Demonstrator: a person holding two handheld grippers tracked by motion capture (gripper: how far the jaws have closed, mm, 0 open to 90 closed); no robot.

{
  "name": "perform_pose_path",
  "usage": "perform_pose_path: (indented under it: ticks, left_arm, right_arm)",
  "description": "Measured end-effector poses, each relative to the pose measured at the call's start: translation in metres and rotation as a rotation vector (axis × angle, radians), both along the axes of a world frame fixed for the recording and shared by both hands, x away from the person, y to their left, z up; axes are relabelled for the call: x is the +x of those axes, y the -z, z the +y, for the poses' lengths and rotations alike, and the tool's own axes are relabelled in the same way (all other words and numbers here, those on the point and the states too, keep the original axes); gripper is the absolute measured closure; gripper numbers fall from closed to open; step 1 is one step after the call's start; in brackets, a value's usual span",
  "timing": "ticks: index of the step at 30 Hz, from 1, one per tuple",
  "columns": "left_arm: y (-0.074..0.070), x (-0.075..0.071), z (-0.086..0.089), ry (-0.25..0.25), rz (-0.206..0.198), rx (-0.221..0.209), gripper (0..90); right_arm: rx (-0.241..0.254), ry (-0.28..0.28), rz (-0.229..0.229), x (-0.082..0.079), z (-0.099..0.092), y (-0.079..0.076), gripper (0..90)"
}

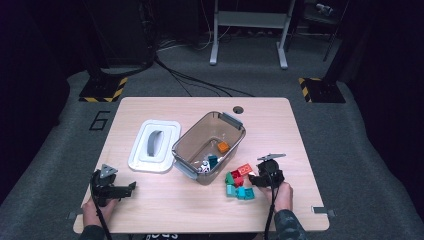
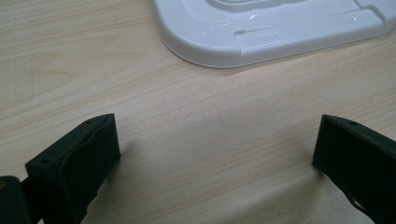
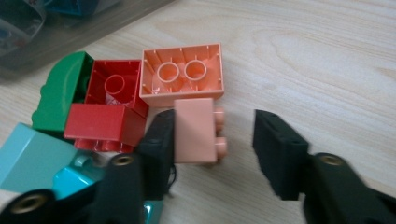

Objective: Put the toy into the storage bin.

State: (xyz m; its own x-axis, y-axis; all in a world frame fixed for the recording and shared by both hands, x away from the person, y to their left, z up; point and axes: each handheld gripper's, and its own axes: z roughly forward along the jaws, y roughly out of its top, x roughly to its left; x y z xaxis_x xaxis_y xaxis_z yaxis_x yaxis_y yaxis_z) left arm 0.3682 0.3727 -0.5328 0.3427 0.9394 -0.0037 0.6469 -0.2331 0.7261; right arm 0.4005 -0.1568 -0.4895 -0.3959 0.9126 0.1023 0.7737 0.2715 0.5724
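Bricks are what I am working: a loose heap sits on the table (image 1: 165,205) just right of the clear bin (image 1: 210,146), and I am clearing it into that bin one piece at a time. My right gripper (image 3: 212,137) is down at the near edge of the heap, straddling a small salmon brick (image 3: 198,130) that lies on its side with its studs pointing toward the far jaw. One jaw rests flat against the brick's smooth face; the other stands off with a clear gap of bare wood between it and the studs, so nothing is pinched yet. I chose this brick because it lies free at the edge, beside the larger upturned salmon brick (image 3: 182,74) and the red bricks (image 3: 109,109) rather than wedged under them.

In the high view the right gripper (image 1: 266,176) hangs over the heap's right side, and the bin already holds an orange brick (image 1: 223,147) and a few others. The white lid (image 1: 154,146) lies flat to the bin's left, out of the way so the bin stays open for drops. My left gripper (image 2: 215,149) idles near the lid with its jaws spread wide over bare wood, holding nothing, parked clear of the working side.
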Motion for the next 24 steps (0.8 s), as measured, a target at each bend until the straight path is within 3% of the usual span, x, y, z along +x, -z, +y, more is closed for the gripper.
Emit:
perform_pose_path:
  ticks: [2, 6, 11, 24]
  left_arm:
    - [0.0, 0.0, 0.0, 0.0, 0.0, 0.0, 0.3]
    - [0.0, 0.0, 0.0, 0.0, 0.0, 0.0, 0.3]
    - [0.0, 0.0, 0.0, -0.001, 0.0, 0.0, 0.3]
    - [0.0, 0.0, 0.0, -0.001, 0.0, -0.001, 0.3]
  right_arm:
    - [-0.015, -0.011, -0.003, -0.001, -0.001, 0.0, 65.3]
    - [-0.039, -0.019, -0.019, 0.0, -0.003, -0.001, 66.4]
    - [-0.032, 0.0, -0.034, 0.001, -0.009, -0.008, 66.6]
    - [-0.027, 0.053, -0.101, 0.011, -0.025, -0.042, 66.7]
